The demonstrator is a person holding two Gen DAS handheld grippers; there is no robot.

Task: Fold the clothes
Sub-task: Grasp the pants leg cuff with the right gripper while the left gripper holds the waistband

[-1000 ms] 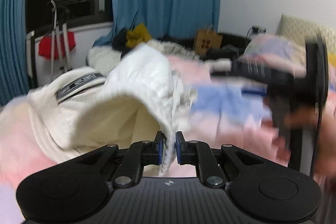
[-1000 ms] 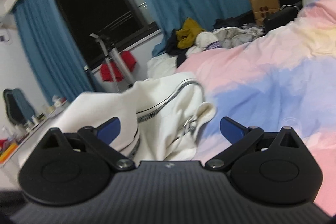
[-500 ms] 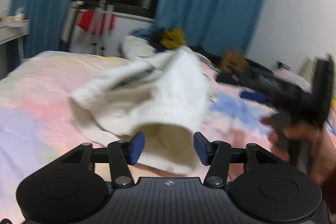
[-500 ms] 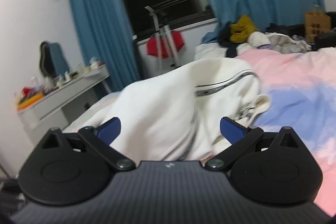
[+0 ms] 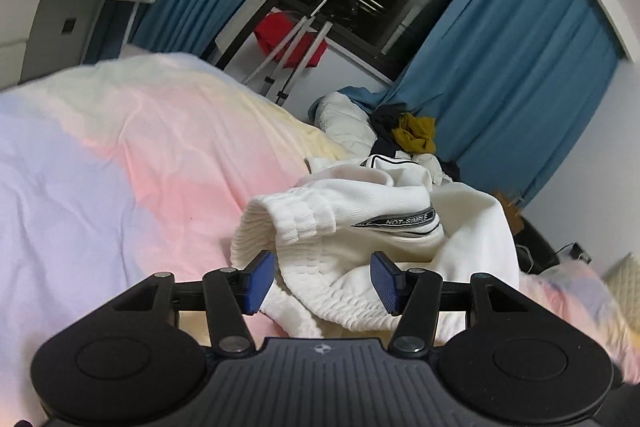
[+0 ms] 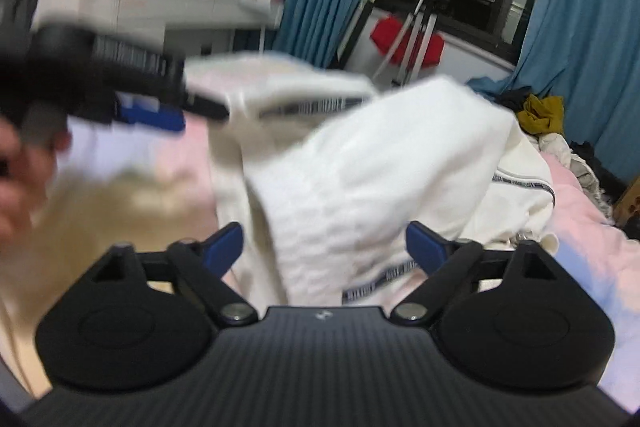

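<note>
- Left claw point(image 5: 322, 282) first: blue pads point(image 5: 259, 282) spread apart, gripping nothing, though the ribbed cuff of the white sweatshirt point(image 5: 384, 227) lies right between and just ahead of them, apparently brushing the left-hand pad.
- The sweatshirt sits in a loose heap on the pastel bedspread point(image 5: 120, 163), pink, lilac and cream, spilling away to the right of that claw.
- Left claw points down at a shallow angle over the bed; from the right wrist view it shows blurred at the far left point(image 6: 152, 107), a hand point(image 6: 20, 179) wrapped round its grip.
- Right claw point(image 6: 324, 247) now: jaws wide but closing in, white fabric bunched between the pads point(image 6: 426, 247), and no pad pressing on it that I can see.
- It too tilts down toward the bed, with the sweatshirt rising in a fold straight ahead of it.
- Writing: a black-and-white tape on the sweatshirt reads "NOT-SIMPLE" point(image 5: 404, 221); the same tape in the right wrist view is too blurred to read.
</note>
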